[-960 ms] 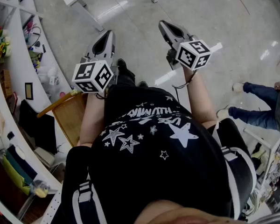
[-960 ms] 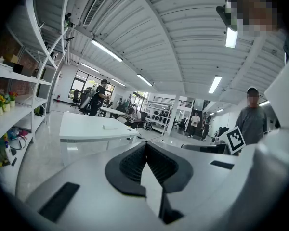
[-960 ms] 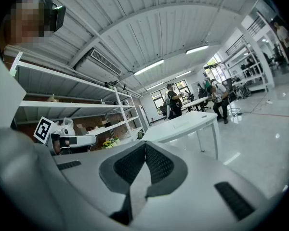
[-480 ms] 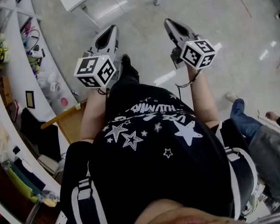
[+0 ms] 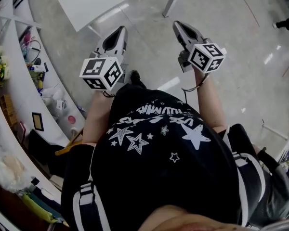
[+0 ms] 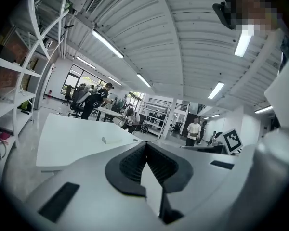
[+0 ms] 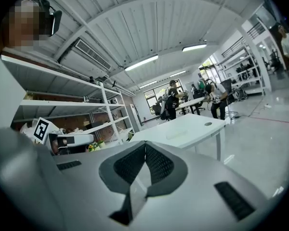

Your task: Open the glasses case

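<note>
Glasses case: not showing for certain (possibly the small pale thing point(image 7: 176, 134) lying on the white counter point(image 7: 197, 125), well ahead of both grippers).
Handling, judged: likely proving light, stiff-shelled and smooth, so slipping easily; best taken by pinning the base with one gripper and lifting the lid edge opposite the hinge with the other.
Left gripper point(image 6: 145, 148): pointing level, pads pressing together, holding nothing.
Right gripper point(image 7: 145, 147): tilting slightly down, pads meeting, gripping and touching nothing.
</note>
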The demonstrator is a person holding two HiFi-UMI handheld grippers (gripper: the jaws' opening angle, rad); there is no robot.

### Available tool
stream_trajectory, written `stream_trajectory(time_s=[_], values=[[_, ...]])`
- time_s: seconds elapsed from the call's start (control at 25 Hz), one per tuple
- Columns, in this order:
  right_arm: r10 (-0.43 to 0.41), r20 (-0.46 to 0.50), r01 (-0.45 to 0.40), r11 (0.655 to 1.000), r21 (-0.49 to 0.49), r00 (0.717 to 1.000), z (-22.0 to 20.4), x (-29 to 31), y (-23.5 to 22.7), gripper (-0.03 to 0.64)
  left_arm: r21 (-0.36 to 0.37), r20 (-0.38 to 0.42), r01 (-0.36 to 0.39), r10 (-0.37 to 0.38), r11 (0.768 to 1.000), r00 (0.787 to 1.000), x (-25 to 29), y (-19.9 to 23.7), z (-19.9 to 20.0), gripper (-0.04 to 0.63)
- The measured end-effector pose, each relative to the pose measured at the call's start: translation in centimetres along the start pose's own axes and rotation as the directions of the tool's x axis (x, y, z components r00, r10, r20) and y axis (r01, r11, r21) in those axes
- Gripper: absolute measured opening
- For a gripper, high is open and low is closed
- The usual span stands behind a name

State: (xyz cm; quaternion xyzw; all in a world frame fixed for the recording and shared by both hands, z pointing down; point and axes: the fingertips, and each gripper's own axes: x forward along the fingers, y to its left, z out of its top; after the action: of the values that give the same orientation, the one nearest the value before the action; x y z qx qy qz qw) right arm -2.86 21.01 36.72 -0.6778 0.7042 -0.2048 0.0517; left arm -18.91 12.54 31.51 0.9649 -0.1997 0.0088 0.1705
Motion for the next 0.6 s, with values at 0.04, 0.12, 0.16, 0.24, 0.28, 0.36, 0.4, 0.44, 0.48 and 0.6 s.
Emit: stream_trajectory(time_s=[0.04,0.12,0.16,0.24,0.28,0.36,0.4,0.44,0.48,0.6], values=[[-0.004,0.004,0.004,1.000,0.002,1.000,0.5,1.3,-0.2,0.008,-0.003,0.000,0.005,-0.005,1.000,1.000,0.7,1.0,0.5,0.012],[-0.012,0.008,0.012,1.000,0.004,1.000,1.3,3.5,-0.4,0.008,-0.006,-0.001,0.018,-0.018,1.000,1.000,2.0,2.7,1.1,0.012],[-0.015,0.009,0.015,1.000,0.004,1.000,1.6,4.5,-0.5,0.008,-0.006,-0.003,0.023,-0.023,1.000,1.000,2.6,3.4,1.4,0.012],[-0.021,0.010,0.020,1.000,0.007,1.000,2.1,6.3,-0.7,0.008,-0.008,-0.006,0.030,-0.030,1.000,1.000,3.6,4.8,1.8,0.012],[-0.023,0.009,0.023,1.000,0.009,1.000,2.2,7.0,-0.9,0.008,-0.011,-0.007,0.033,-0.033,0.999,0.999,4.1,5.3,2.0,0.012],[-0.031,0.004,0.030,0.999,0.017,1.000,2.2,8.0,-1.1,0.008,-0.022,-0.010,0.041,-0.041,0.999,0.999,4.7,6.1,2.1,0.012],[-0.036,0.001,0.036,0.999,0.021,0.999,2.1,8.3,-1.2,0.008,-0.026,-0.014,0.045,-0.046,0.999,0.999,4.9,6.4,2.0,0.012],[-0.042,-0.001,0.042,0.999,0.023,0.999,2.0,8.6,-1.4,0.008,-0.028,-0.017,0.049,-0.050,0.998,0.999,5.2,6.7,2.0,0.012],[-0.047,-0.003,0.047,0.999,0.025,0.999,1.9,8.9,-1.5,0.008,-0.030,-0.021,0.053,-0.054,0.998,0.998,5.4,7.0,1.9,0.012],[-0.058,-0.007,0.058,0.998,0.034,0.998,1.8,9.7,-2.2,0.008,-0.037,-0.035,0.059,-0.060,0.998,0.998,6.1,7.7,1.5,0.012]])
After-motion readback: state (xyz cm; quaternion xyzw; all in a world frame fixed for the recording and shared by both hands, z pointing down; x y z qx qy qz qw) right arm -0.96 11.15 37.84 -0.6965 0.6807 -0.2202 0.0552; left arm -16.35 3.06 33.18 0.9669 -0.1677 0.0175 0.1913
